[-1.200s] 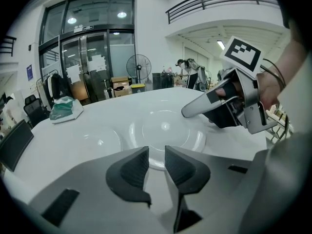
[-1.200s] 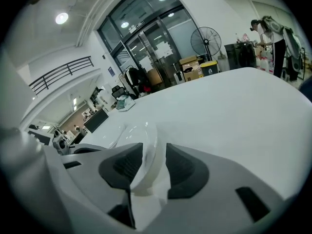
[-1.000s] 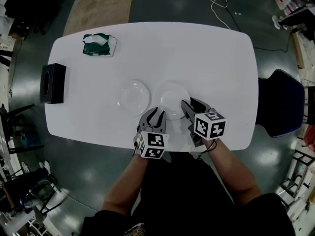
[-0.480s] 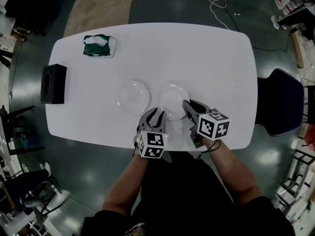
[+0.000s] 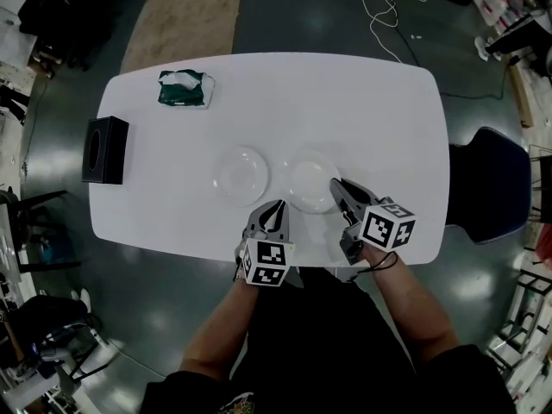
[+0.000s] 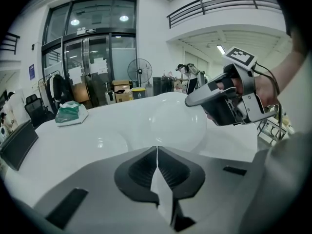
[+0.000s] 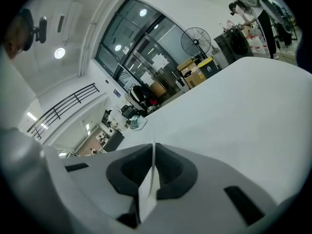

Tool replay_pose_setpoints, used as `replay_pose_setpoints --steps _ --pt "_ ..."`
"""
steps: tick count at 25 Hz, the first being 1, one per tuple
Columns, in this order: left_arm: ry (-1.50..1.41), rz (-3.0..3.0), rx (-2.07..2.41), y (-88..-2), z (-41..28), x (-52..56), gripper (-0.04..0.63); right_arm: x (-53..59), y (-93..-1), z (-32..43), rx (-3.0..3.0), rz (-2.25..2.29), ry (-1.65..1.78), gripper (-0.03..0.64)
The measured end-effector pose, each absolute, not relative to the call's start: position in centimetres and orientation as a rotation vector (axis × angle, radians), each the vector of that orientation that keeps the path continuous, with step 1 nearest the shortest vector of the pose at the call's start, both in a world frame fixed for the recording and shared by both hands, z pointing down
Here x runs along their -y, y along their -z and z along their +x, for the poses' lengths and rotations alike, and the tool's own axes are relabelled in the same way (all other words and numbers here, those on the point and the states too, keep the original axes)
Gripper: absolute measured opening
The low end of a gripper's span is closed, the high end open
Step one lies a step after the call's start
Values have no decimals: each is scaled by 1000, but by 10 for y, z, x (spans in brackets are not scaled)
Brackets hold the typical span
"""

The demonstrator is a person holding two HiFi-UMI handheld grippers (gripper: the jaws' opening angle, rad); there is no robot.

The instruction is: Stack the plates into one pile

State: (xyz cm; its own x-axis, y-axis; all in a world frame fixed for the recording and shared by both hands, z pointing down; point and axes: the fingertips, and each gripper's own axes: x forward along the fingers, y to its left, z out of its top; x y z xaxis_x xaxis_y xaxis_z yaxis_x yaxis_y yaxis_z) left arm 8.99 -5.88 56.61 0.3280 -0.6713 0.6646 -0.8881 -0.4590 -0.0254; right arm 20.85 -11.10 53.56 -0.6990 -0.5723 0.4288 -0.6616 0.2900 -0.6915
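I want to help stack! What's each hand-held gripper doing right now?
Left hand-held gripper: closed on the near rim of the right plate.
Right hand-held gripper: jaws just closed, holding that plate's right rim.

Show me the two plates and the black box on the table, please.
left plate (image 5: 241, 176): head view, the point lies on the middle of the dish.
right plate (image 5: 311, 181): head view, the point lies on the middle of the dish.
black box (image 5: 105, 151): head view, the point lies on its top face.
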Motion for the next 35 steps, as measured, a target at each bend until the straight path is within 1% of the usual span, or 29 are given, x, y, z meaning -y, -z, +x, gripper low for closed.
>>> replay_pose_setpoints --steps 8,18,27,35 --pt "-803 2254 1452 -542 61 52 18 109 -519 188 2472 1184 -1393 29" --pt "-732 2198 1523 -527 -18 36 18 110 -511 114 2482 1174 -1439 29" --pt "-700 2228 1515 -524 -77 31 18 112 -524 56 2431 1225 -1507 29" --pt "-664 2262 1483 -520 -104 25 18 109 -537 34 2363 1316 -1589 29"
